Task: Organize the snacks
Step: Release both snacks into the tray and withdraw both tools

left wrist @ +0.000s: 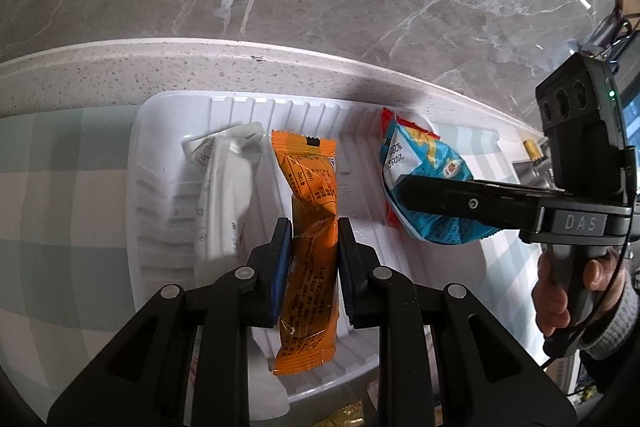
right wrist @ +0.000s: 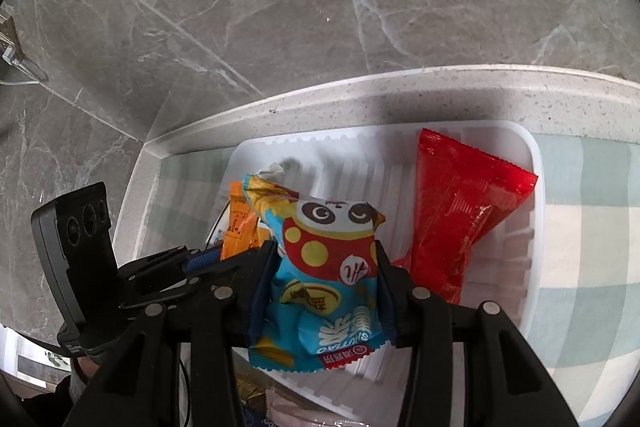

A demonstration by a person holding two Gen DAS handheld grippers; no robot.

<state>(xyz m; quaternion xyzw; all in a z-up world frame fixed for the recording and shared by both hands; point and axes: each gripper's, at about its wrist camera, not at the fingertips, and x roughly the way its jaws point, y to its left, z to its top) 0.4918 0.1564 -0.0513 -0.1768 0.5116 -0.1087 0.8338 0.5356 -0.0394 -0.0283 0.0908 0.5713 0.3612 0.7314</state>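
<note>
Left wrist: crinkly orange foil packet [left wrist: 310,223]

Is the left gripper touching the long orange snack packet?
Touching. The left wrist view shows the left gripper pads pinching the orange packet at both sides.

Tray [left wrist: 168,131] on cloth [left wrist: 60,187] near counter edge. Three packets side by side in tray: one [left wrist: 226,195] left, second [left wrist: 310,227] middle, third [left wrist: 420,179] right; fourth packet [right wrist: 456,215] at far-right end.
</note>
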